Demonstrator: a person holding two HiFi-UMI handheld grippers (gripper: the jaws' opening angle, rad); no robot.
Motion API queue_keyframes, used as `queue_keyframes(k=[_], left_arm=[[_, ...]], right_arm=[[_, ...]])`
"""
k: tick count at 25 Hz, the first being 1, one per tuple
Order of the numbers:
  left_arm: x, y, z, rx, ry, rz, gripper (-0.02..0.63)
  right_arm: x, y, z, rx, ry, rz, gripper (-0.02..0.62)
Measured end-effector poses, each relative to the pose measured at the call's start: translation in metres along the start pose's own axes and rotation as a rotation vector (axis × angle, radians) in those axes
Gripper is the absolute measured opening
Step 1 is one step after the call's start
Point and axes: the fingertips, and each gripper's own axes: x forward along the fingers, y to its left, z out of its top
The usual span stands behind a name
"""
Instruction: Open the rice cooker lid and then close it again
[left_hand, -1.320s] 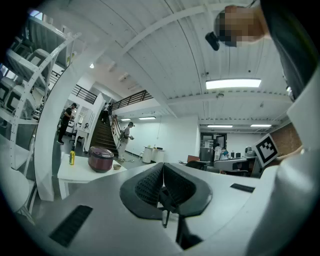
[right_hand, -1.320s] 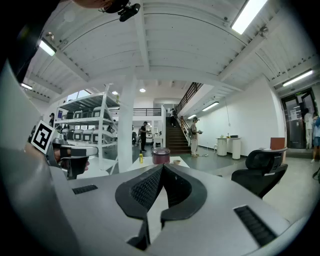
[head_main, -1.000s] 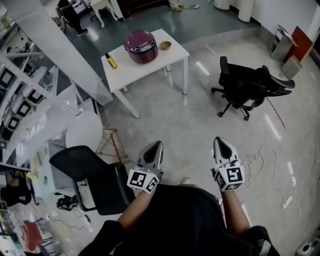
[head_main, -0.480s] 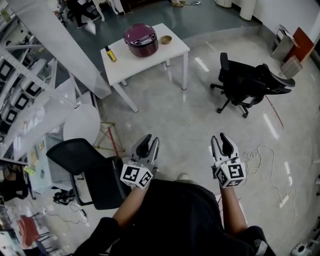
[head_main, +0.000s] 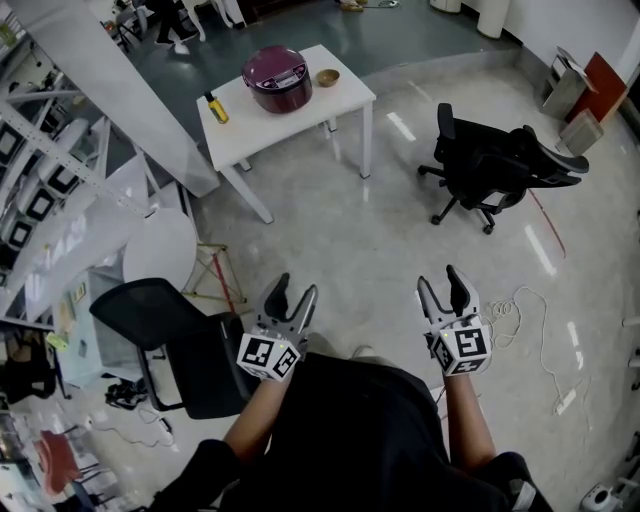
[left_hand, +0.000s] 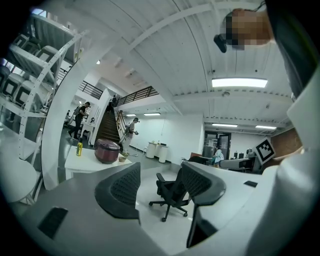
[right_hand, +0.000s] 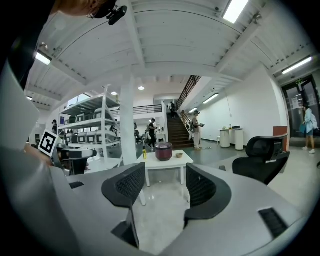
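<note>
The maroon rice cooker (head_main: 277, 78) stands with its lid down on a white table (head_main: 290, 125) far ahead across the floor. It also shows small in the left gripper view as the cooker (left_hand: 107, 151) and in the right gripper view as the cooker (right_hand: 163, 151). My left gripper (head_main: 295, 290) and right gripper (head_main: 441, 281) are held close in front of the person's body, far from the table. Both have just been opening their jaws, which now stand wide with nothing between them. The open left gripper (left_hand: 160, 184) and open right gripper (right_hand: 165, 184) point roughly level.
A yellow bottle (head_main: 215, 106) and a small bowl (head_main: 327, 77) share the table with the cooker. A black office chair (head_main: 500, 165) stands to the right and another black chair (head_main: 170, 345) close on the left. Cables (head_main: 530, 320) lie on the floor at the right.
Both grippers went from shut to wide open. The left gripper shifted a little down and left in the head view; the right stayed about where it was.
</note>
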Motion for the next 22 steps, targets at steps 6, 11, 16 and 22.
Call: queue_keyframes(k=[6, 11, 16, 22], left_arm=[[0.005, -0.010, -0.015, -0.030, 0.039, -0.013, 0.238], [0.023, 0.007, -0.014, -0.026, 0.043, -0.003, 0.238], [0.058, 0.024, -0.007, -0.010, 0.023, -0.019, 0.238], [0.121, 0.067, -0.014, -0.034, 0.028, -0.026, 0.238]], right_arm=[[0.009, -0.010, -0.014, 0.042, 0.020, 0.025, 0.225], [0.036, -0.011, -0.016, 0.065, 0.025, 0.050, 0.225], [0.070, -0.020, -0.014, 0.073, 0.028, 0.045, 0.225], [0.136, -0.041, -0.006, 0.064, 0.048, 0.034, 0.225]])
